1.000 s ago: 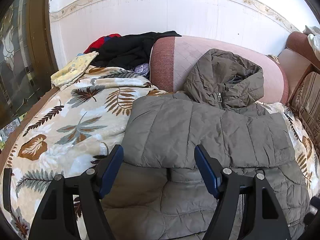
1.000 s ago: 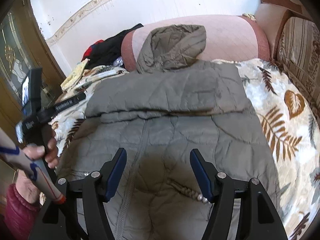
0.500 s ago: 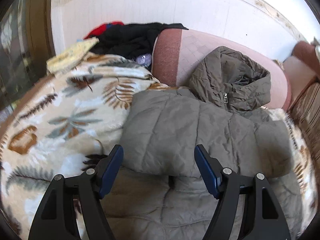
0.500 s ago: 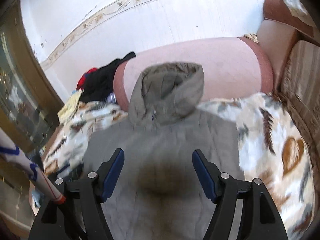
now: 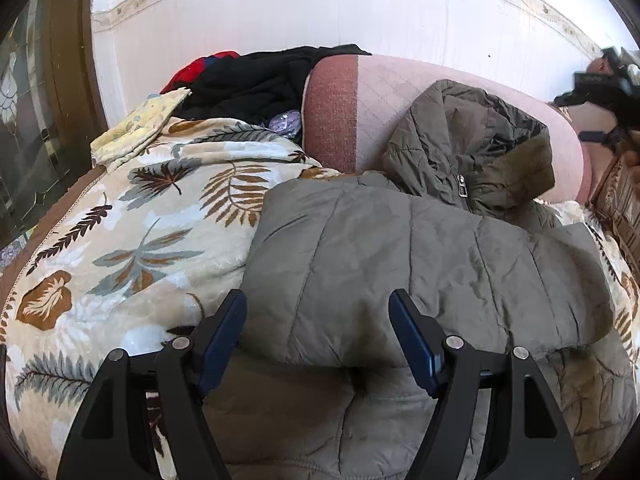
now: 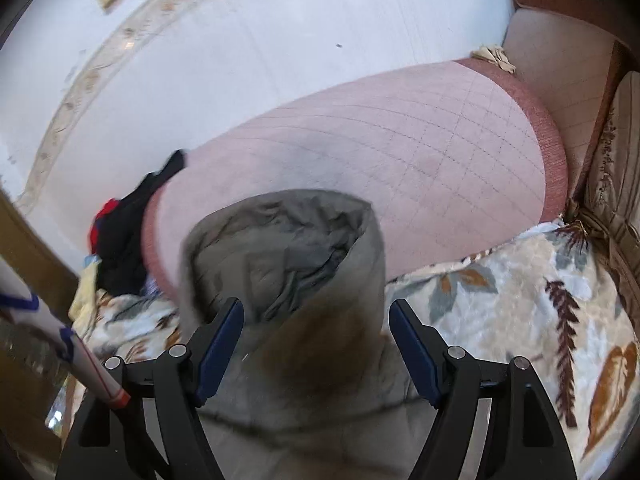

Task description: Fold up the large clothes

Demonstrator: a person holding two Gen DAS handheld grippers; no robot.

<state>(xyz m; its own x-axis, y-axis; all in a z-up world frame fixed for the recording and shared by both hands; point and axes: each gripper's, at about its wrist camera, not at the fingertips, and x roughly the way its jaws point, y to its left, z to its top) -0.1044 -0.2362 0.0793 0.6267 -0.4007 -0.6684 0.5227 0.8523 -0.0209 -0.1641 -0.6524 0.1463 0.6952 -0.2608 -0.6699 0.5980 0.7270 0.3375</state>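
Far left in the left wrist view: a dark glass door (image 5: pixel 28 128), then a white wall (image 5: pixel 280 12) with a flowery strip. Below, a leaf-print blanket (image 5: pixel 132 236) spread over the seat, with a small yellow cloth (image 5: pixel 140 128) at its far edge. Next, a heap of black and red clothes (image 5: pixel 256 84) piled behind a pink sofa cushion (image 5: pixel 348 120). In the middle, the big grey puffy jacket (image 5: pixel 420 264) lying flat on the blanket, sleeve part folded across the body, hood (image 5: pixel 472 144) leaning up on the pink cushion. Left gripper (image 5: pixel 318 340) low over the jacket's near part, blue pads (image 5: pixel 224 340) wide apart, nothing pinched between them. Far right, up high, a blurry dark tool, too fuzzy to tell more. In the right wrist view, from the left: a white sleeve with blue lines (image 6: pixel 60 340), then the black and red heap (image 6: pixel 124 236), then the hood (image 6: pixel 288 256) right in front. Right gripper (image 6: pixel 316 340) over the hood, jaws just been opening, hood cloth between the blue fingers (image 6: pixel 412 344) but not squeezed. Right of that, more leaf blanket (image 6: pixel 520 312) and a striped sofa arm (image 6: pixel 612 184).
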